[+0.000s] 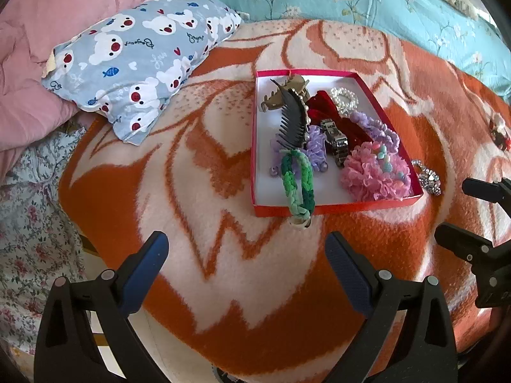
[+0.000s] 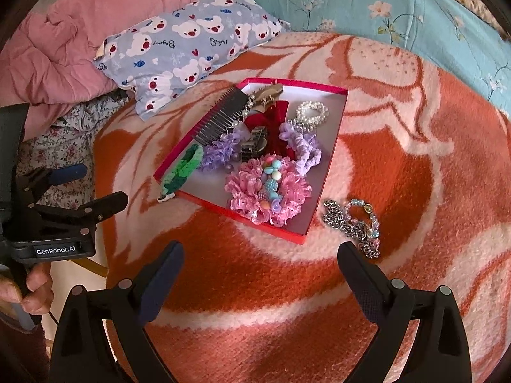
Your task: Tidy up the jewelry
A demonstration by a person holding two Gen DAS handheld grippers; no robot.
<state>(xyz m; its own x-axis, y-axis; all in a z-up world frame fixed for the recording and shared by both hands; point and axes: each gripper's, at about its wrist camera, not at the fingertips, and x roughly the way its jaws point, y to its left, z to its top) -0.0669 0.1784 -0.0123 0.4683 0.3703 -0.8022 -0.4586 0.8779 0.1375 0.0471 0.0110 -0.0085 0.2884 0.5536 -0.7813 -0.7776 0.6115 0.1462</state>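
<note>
While most pieces already sit in the red box (image 2: pixel 322 191), we count 1 silver chain with beads (image 2: pixel 354 223) lying on the blanket (image 2: pixel 399 166) just beside it. Our right gripper (image 2: pixel 260 271) hovers empty and spread wide; so does the left gripper (image 1: pixel 246 255). Next, we judge, comes pinching that chain.

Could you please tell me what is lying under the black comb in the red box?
The black comb rests on a purple scrunchie and leans on a tan claw clip. Anything beneath its middle is hidden.
</note>
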